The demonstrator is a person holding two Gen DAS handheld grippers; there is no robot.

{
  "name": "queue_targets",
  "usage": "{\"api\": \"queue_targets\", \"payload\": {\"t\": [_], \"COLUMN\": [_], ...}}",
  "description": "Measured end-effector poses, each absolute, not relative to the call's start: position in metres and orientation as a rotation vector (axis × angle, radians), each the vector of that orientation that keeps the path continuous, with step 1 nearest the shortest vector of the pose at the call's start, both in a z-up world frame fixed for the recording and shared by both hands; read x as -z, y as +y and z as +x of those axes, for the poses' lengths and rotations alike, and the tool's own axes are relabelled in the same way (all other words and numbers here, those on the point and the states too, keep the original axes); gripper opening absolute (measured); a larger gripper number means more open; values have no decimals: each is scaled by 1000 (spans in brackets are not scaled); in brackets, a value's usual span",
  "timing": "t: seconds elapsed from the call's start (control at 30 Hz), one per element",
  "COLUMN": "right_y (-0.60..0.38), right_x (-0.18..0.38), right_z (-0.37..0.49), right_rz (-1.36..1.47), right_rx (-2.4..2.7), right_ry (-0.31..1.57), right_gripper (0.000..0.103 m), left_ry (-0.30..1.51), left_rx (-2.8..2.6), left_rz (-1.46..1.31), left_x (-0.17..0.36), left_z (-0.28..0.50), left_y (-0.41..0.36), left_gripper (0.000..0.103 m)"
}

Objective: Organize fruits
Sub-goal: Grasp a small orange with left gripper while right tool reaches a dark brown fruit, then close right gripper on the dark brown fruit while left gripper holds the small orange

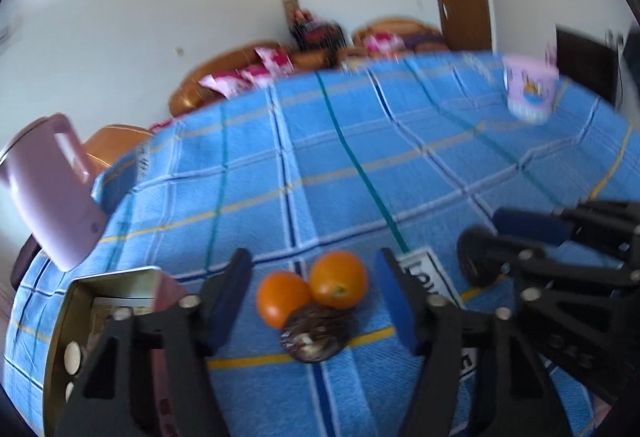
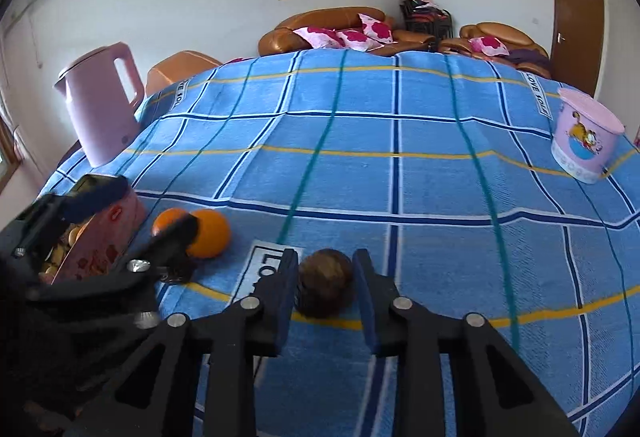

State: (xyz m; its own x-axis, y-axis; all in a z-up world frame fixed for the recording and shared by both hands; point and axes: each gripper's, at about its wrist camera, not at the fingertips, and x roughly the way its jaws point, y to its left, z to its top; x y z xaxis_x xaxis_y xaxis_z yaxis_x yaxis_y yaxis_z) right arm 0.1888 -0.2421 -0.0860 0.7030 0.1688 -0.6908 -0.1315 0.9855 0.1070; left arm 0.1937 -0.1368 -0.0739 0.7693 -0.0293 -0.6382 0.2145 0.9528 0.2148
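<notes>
Early in the sorting, by the look of it: all four fruits in view rest on the blue checked cloth of the table [image 2: 400,181], none visibly gathered anywhere. Right gripper [image 2: 325,291] clamped on a dark brown round fruit [image 2: 326,287], pads pressed to both flanks, fruit seemingly not lifted off the cloth. Left gripper [image 1: 314,301] with jaws apart, straddling two oranges [image 1: 312,289] and a second dark fruit [image 1: 314,333], all three touching one another, no pad seen in contact. Just left of that cluster, an open pink tin [image 2: 100,237] holding small pale pieces, contents too blurred to name. Far right, a pink lidded bucket [image 2: 584,137]; far left, a pink kettle [image 2: 102,105]. Destination unclear. Still ahead, judging from this: carrying off the gripped fruit, then the oranges and remaining dark one
</notes>
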Motion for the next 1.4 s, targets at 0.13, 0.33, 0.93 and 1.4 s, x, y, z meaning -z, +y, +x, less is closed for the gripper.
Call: {"api": "queue_targets", "payload": {"t": [0.13, 0.33, 0.93, 1.4], "right_y": [-242, -247, -245, -242], "right_x": [88, 88, 100, 78], "right_z": [192, 192, 204, 182], "right_rz": [58, 90, 109, 78], "right_rx": [-180, -163, -224, -214], "right_ry": [791, 786, 873, 716], "right_gripper": [30, 31, 48, 42], "left_ry": [708, 748, 529, 476], "left_rx": [131, 162, 172, 142], "left_rz": [324, 327, -32, -75], "left_x": [79, 84, 53, 49], "left_z": [200, 204, 176, 159], "left_y": [-146, -147, -87, -74], "left_gripper": [55, 34, 33, 33]}}
